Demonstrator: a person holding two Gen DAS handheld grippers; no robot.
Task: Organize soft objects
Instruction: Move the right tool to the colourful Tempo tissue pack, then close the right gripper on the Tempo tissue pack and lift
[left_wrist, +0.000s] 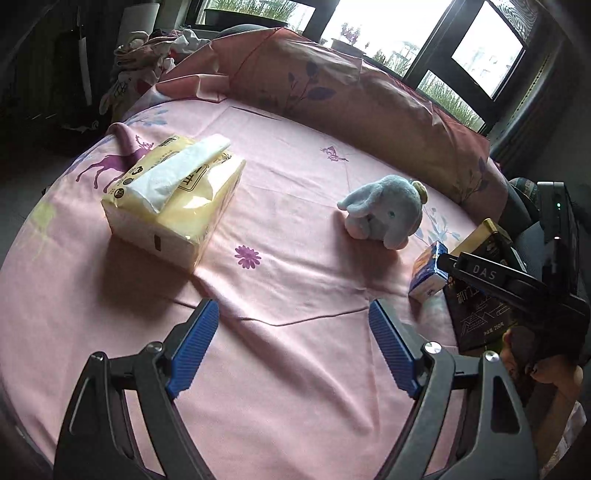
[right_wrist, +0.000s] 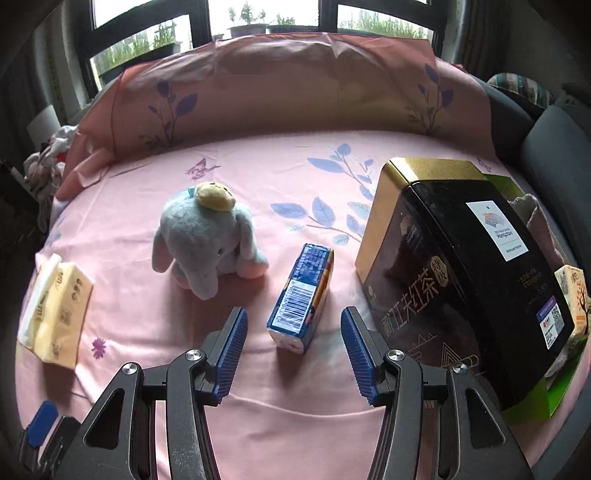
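Blue ribbed pads of the right hand-held gripper stood part-open and empty, lined up on the small blue tissue pack lying end-on just ahead, not yet touching it, likely the next pick. Close to its right sat the black tea tin, leaving little room on that side; to the left was free sheet. Over on the other side, the left hand-held gripper hung wide and empty above the bare pink bed. The yellow tissue pack lay ahead-left near the bed's edge, the plush elephant ahead-right. The green box under the tin could be a container, though it was hard to tell.
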